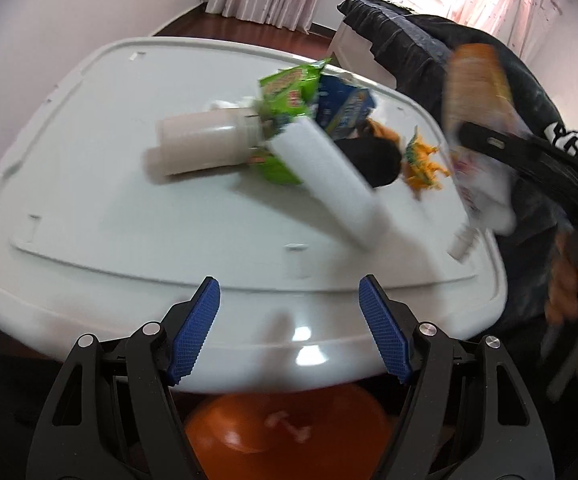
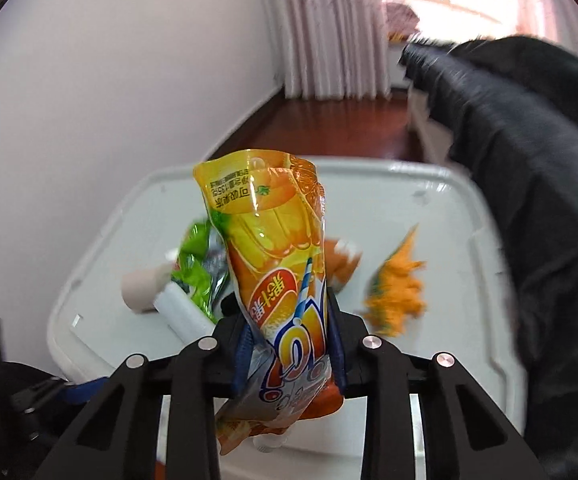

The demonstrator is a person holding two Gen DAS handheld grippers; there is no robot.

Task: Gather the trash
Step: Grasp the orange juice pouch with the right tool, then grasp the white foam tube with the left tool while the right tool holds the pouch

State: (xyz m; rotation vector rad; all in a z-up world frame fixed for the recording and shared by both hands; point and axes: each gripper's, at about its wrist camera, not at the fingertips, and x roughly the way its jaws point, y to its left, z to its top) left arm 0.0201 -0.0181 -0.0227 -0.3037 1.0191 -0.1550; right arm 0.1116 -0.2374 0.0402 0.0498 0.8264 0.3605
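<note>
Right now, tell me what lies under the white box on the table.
The white box leans on a green wrapper, beside a pale bottle. Whatever else it covers is hidden.

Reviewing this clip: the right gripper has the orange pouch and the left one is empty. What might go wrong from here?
1. The right gripper pinches the orange pouch low down, so most of it stands above the pads; it may flop or slip out while carried.
2. The left gripper is open at the white lid's near edge; reaching into the piled trash could roll the tipped cup or nudge the white box.
</note>
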